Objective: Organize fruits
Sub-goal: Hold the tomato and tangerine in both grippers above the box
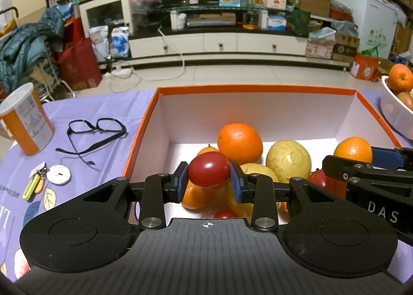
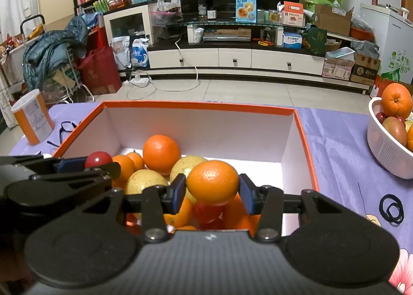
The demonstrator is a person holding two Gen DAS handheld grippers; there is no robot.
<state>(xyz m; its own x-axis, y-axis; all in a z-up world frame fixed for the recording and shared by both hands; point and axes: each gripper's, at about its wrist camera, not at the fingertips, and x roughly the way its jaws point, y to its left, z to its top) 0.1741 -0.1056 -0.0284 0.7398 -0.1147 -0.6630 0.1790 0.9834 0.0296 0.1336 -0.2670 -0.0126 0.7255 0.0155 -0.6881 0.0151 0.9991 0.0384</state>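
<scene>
Black gripper (image 1: 208,181) with blue pads, silver screws.

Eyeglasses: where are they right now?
In the left wrist view, the eyeglasses lie on the purple tablecloth, left of the orange box, right of the canister.

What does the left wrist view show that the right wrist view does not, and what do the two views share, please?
Only the left wrist view shows the white round tag with keys on the cloth, and the glasses in full. Only the right wrist view shows the black hair ties and the white basket in full. Both show the orange box, the left gripper clamped on a red tomato, the right gripper clamped on an orange, and the orange can.
</scene>
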